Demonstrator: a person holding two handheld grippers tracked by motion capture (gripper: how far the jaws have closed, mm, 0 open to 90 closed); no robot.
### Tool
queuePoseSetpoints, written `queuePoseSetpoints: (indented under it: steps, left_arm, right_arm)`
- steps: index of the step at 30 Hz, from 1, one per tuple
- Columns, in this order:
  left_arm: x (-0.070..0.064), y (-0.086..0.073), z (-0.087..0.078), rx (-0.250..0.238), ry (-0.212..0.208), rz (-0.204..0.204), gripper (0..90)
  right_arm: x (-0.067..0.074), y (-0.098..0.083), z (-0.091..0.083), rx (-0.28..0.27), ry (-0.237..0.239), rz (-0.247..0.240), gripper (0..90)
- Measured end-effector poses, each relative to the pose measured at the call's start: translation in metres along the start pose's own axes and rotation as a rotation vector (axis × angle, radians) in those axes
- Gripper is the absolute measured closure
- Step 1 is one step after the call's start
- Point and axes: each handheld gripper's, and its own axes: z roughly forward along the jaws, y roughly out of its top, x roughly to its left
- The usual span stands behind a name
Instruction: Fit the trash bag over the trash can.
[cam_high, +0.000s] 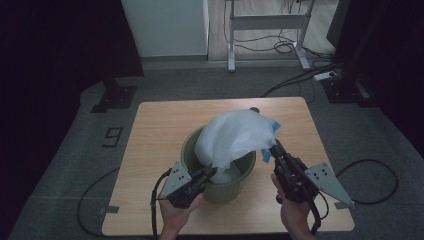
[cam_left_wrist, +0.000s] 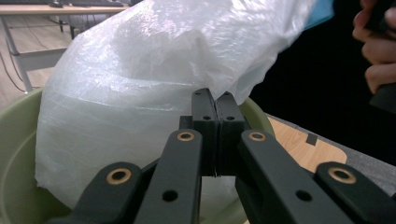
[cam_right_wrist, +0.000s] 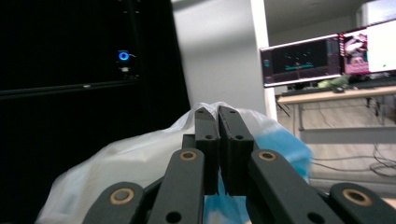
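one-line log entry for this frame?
left gripper: shut on white plastic bag at green bucket rim | right gripper: shut on bag's blue edge, raised | table

Beyond the far edge of the wooden tabletop (cam_high: 160, 125) I see a white desk frame (cam_high: 267, 22) with loose cables (cam_high: 285, 47) beneath it. A black stand base (cam_high: 114, 97) sits off the far-left corner, and I also see two lit monitors (cam_right_wrist: 327, 53) on a desk.

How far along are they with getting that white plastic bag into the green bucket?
Partly done: the white plastic bag sits with its bottom inside the green bucket, but most of it billows above. In hand: the left gripper pinches the bag's edge at the near rim, and the right gripper is shut on its far side. Left: spreading the bag's mouth over the rim.
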Motion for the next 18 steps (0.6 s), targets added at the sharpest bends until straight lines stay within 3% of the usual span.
queuePoseSetpoints:
  steps: [4, 6, 9, 11, 14, 18]
  left_arm:
    - [-0.002, -0.001, 0.0, 0.001, -0.004, -0.004, 84.3]
    - [-0.002, -0.002, -0.005, -0.021, 0.032, -0.018, 74.1]
    - [0.001, 0.001, -0.013, -0.028, 0.033, -0.045, 59.0]
    - [0.003, 0.003, -0.018, -0.045, 0.051, -0.037, 53.8]
    - [0.004, 0.007, -0.022, -0.047, 0.048, -0.027, 46.3]
    - [0.003, 0.014, -0.021, -0.039, 0.061, -0.009, 41.9]
  right_arm:
    - [0.008, -0.004, 0.002, 0.017, 0.036, -0.019, 85.8]
    - [0.01, -0.009, 0.004, 0.043, 0.051, -0.03, 85.8]
    - [0.008, -0.016, 0.008, 0.081, 0.062, -0.031, 85.8]
    - [0.006, -0.021, 0.01, 0.102, 0.064, -0.03, 85.8]
    - [0.004, -0.027, 0.011, 0.131, 0.066, -0.025, 85.8]
    - [0.008, -0.037, 0.015, 0.171, 0.084, -0.028, 85.8]
